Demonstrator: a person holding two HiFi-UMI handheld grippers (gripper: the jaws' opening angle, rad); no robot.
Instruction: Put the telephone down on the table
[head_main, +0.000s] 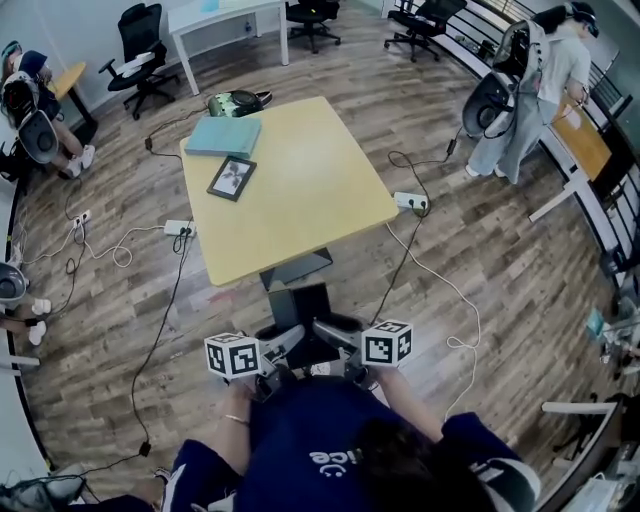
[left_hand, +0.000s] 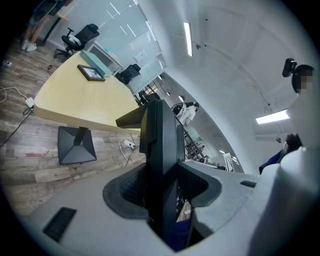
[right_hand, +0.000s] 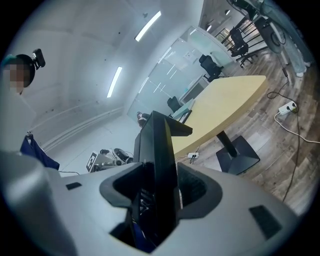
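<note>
picture frame (head_main: 232, 178) beside teal folder (head_main: 224, 136)

Black telephone (left_hand: 159, 145) here, pale grey left tongs (left_hand: 162, 187) and right tongs (right_hand: 156, 192), black-and-white checked marker cubes (head_main: 232, 355); counter (head_main: 300, 200) pale yellow, folder (head_main: 224, 135) teal, floor (head_main: 520, 260) brown wood-grain.

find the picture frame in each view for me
Head view: the picture frame lies on the left part of the yellow table, just below a blue folder.
Left gripper view: upper left, near the table's far end.
Right gripper view: cannot be made out; the table's far end is too small there.
Shared landmark: the yellow table, also at and.
</note>
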